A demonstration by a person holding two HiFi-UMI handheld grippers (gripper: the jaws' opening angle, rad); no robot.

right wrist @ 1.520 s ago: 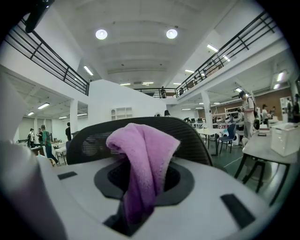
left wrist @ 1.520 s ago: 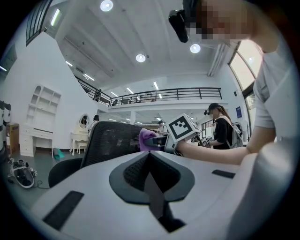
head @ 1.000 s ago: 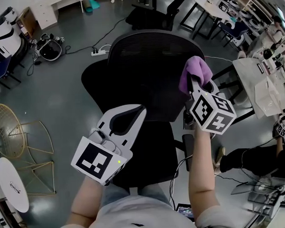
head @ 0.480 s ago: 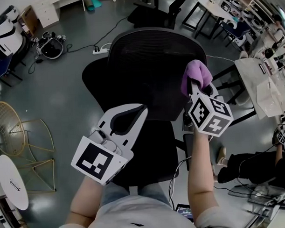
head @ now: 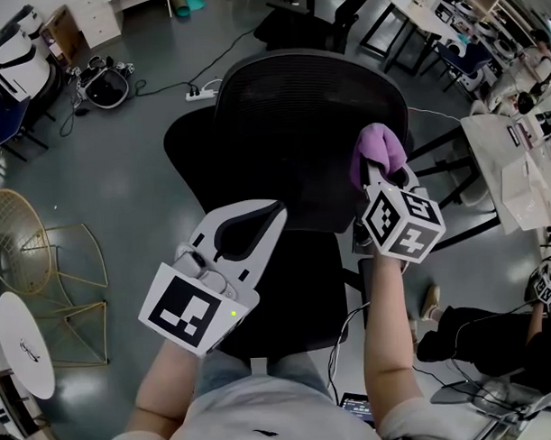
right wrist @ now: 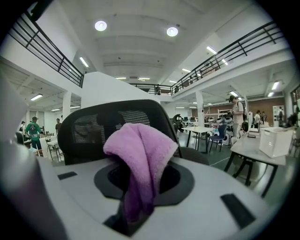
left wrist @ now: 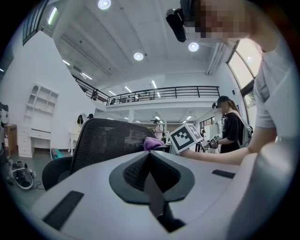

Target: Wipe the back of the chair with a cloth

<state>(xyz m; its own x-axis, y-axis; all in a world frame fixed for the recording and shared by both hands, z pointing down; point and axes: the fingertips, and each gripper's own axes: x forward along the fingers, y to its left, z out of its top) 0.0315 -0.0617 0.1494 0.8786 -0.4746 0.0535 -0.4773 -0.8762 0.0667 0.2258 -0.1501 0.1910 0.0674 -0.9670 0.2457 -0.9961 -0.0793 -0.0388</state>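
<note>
Over the last second your right gripper (head: 375, 173) has eased a little inward. The purple cloth (head: 379, 150) that was riding at the very rim of the chair back (head: 295, 124) now lies slightly further over the black mesh, at about 3 o'clock on the backrest as you look down on it. The marker cube has come in with it, toward 9 o'clock. The shift is small, and part of it is probably your head moving, since the whole chair sits a touch higher in the head view than it did.

The right gripper's jaws are pinching the cloth. In the right gripper view the fabric is folded over and drawn down into the gap between them, with a loose bunch standing up in front of the mesh. From these views you cannot tell whether the cloth is actually pressing on the backrest or only held just beside it.

Your left gripper (head: 272, 211) has not moved. It hangs at roughly 7 o'clock of the chair back, over the seat (head: 291, 282), with its jaws pressed together on nothing.

For the task, this looks like the very start of a pass. The cloth has reached the right edge of the backrest, and almost all of the mesh toward 9 o'clock looks yet to be covered. The next sweep probably needs the loose bunch laid flat against the mesh, so the jaws themselves do not scrape it.
</note>
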